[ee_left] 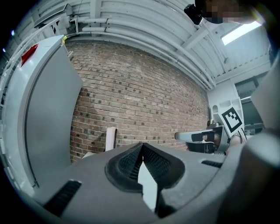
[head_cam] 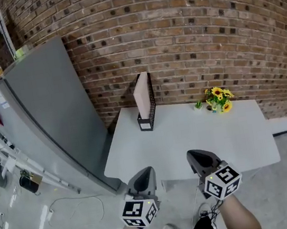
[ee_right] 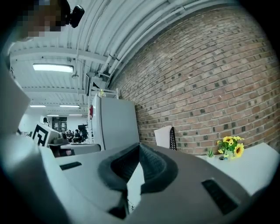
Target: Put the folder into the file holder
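**Head view.** The folder (head_cam: 142, 94) is a pale pinkish-beige slab standing upright in the black mesh file holder (head_cam: 145, 120). The holder sits at the far left corner of the white table (head_cam: 243, 139), close to the brick wall (head_cam: 184, 30). The holder hides the folder's lower end, and no label or print can be made out on it. A small bunch of sunflowers (head_cam: 218, 99) stands at the table's far right, and a tall grey cabinet (head_cam: 52, 114) is to the left. The left gripper (head_cam: 147, 169) and right gripper (head_cam: 192, 153) hang at the near table edge, each with its jaws pressed together. The forearms are cut off by the bottom edge. The folder is at about 12 o'clock from the left gripper and 11 o'clock from the right, well apart from both.

**Left gripper view.** The jaws meet at their tips with nothing between them. The folder (ee_left: 111, 139) shows as a narrow pale strip at about 10 o'clock from the tips. Its base is hidden behind the gripper's body, and the holder is only a thin dark edge beside it. The right gripper shows at 3 o'clock.

**Right gripper view.** These jaws are also closed and empty. The folder (ee_right: 162, 136) is at 1 o'clock, with the holder's mesh (ee_right: 173, 138) along its right side and the sunflowers at 3 o'clock. The folder's foot is hidden behind the gripper's body.
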Demonstrator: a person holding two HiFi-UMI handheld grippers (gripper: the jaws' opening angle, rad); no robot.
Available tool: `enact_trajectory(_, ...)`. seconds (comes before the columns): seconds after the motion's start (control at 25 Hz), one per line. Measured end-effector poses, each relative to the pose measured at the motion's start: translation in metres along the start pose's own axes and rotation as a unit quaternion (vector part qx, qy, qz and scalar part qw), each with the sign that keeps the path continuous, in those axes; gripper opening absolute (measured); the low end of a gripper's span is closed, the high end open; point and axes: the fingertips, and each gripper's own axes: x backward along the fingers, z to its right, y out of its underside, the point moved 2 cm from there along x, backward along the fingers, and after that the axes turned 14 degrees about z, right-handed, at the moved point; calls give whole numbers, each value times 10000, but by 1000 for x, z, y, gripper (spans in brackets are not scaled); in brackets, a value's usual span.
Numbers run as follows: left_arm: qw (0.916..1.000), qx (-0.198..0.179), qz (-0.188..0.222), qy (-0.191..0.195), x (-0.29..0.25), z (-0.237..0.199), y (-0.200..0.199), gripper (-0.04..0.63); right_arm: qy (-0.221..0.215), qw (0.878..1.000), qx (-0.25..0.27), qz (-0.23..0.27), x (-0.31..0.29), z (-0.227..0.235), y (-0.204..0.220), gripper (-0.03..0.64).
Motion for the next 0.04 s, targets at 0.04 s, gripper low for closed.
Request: enact_trajectory(0.04, 10000, 1, -2, -4, 1, -1, 0, 6, 0, 10000, -4, -3, 0, -1, 1, 3)
